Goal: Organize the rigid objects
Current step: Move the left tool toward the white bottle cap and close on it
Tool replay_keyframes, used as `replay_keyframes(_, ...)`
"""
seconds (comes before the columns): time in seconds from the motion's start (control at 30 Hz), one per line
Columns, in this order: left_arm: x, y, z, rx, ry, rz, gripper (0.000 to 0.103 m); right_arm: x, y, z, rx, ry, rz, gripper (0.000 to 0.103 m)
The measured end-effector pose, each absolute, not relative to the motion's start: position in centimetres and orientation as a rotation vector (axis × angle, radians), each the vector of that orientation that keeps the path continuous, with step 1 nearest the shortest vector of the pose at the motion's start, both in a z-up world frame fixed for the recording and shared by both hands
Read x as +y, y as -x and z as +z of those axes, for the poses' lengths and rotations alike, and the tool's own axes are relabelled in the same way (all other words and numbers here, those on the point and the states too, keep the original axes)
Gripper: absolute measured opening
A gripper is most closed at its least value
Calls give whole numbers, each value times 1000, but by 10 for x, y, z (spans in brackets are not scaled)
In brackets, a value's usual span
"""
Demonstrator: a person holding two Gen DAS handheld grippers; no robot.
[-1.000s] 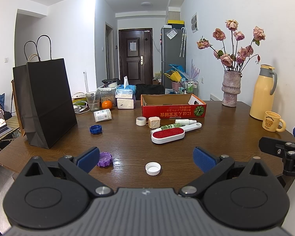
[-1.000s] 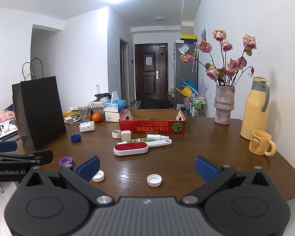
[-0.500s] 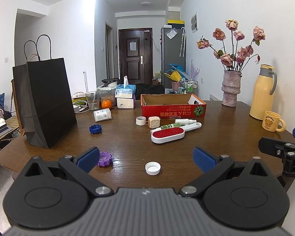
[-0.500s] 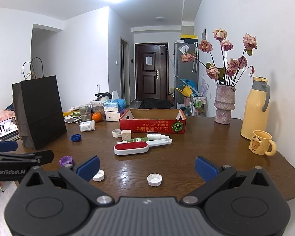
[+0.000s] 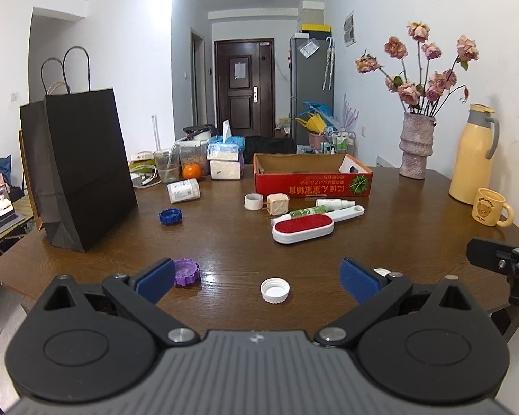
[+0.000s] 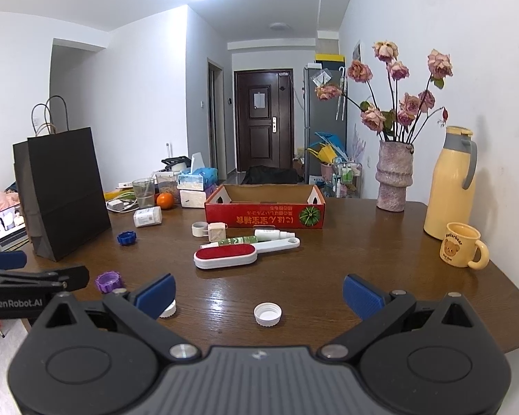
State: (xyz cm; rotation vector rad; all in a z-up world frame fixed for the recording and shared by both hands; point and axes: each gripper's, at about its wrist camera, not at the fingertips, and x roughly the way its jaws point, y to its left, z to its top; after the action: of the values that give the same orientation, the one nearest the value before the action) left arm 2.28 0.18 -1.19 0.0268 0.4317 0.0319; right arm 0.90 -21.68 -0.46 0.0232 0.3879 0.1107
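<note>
The left gripper [image 5: 256, 275] and the right gripper [image 6: 257, 292] both hung above the near edge of the table [image 5: 398, 228] with jaws spread wide and nothing between them. By the look of it no pick had begun; this was the start of the sorting. A white cap [image 5: 275, 289] lay open side up ahead of the left gripper's gap, and a second white cap [image 6: 267, 314] lay ahead of the right one's. A purple cap [image 5: 187, 272] sat just beside the left gripper's left finger. The likely next move was to lower onto a cap, close across its rim and carry it to the red box [image 5: 311, 181] at the far side. A brush [image 5: 304, 226], a wooden cube [image 5: 277, 204], a tape roll [image 5: 253, 202] and a spray bottle [image 5: 334, 203] lay between the caps and the box, so a carry would need to pass over them. A blue cap [image 5: 170, 215] sat near the black bag [image 5: 83, 169], well off that path.
</note>
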Motion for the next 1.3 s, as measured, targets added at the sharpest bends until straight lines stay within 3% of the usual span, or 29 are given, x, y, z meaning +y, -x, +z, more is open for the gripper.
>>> replay_keyframes(0.53, -2, -70, -28, 461, -40, 65, 103, -230, -51, -24, 445, -46, 121, 103)
replay_keyframes(1.3, -1, -155, -76, 651, -32, 55, 103, -223, -138, -66, 608, -29, 133, 103)
